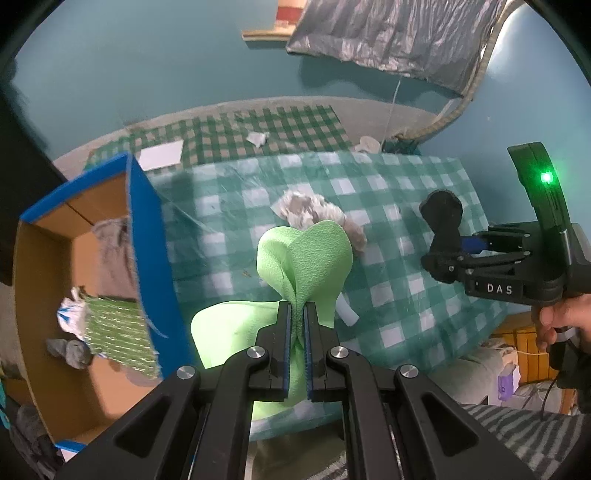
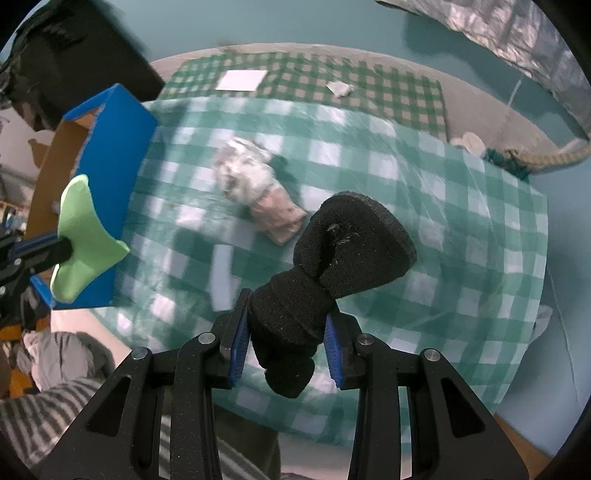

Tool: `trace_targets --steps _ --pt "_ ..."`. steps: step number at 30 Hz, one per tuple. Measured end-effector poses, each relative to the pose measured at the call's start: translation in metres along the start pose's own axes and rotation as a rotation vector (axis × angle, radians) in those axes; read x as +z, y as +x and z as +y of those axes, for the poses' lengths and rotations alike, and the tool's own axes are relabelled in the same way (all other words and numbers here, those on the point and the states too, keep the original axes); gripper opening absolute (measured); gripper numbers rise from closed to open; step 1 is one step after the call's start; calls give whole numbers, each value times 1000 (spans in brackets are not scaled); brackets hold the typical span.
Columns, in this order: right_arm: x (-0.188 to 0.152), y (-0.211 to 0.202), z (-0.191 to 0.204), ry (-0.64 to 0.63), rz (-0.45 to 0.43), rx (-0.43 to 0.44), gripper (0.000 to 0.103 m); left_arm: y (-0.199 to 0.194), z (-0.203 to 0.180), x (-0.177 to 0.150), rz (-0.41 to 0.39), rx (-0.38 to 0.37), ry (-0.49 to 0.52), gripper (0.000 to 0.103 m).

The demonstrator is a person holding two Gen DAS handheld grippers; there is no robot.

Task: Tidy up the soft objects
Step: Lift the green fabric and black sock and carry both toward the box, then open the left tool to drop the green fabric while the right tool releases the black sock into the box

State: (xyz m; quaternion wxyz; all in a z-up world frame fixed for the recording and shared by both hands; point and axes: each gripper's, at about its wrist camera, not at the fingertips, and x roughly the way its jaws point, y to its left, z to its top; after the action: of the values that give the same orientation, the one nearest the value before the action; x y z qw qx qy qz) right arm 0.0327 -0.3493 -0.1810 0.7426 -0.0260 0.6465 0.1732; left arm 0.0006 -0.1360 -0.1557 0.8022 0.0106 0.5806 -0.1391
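Note:
My left gripper (image 1: 296, 314) is shut on a light green foam sheet (image 1: 306, 258), which folds up between the fingers above the checked table; the sheet also shows at the left of the right wrist view (image 2: 83, 229), next to the box. My right gripper (image 2: 286, 325) is shut on a black sponge (image 2: 351, 240), squeezed at its waist and held above the table; the left wrist view shows that gripper (image 1: 439, 236) at the right. A blue cardboard box (image 1: 147, 236) stands at the table's left end with a green striped cloth (image 1: 118, 332) and other soft items inside.
A crumpled white and grey cloth (image 1: 314, 210) lies mid-table on the green checked tablecloth (image 1: 406, 206). Behind are a darker checked mat (image 1: 258, 133), a white card (image 1: 162, 157) and scraps. A grey plastic sheet (image 1: 388, 33) hangs on the teal wall.

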Motion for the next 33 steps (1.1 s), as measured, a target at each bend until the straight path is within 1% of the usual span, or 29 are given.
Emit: trace_targets --steps 7,14,20,25,33 --pt "14 -15 32 -47 -18 20 34 -24 17 1 -38 23 -25 6" --pt "31 -26 67 -106 -39 41 34 -44 44 -4 -62 66 -72 6" --pt "43 -35 97 -156 -56 44 34 -56 68 -11 -75 100 -118 6" --pt "51 -38 119 -190 -64 52 34 -63 88 -18 -86 117 -152 6" --pt "64 -37 164 -256 -70 75 34 -71 117 -29 -86 136 -197 6"
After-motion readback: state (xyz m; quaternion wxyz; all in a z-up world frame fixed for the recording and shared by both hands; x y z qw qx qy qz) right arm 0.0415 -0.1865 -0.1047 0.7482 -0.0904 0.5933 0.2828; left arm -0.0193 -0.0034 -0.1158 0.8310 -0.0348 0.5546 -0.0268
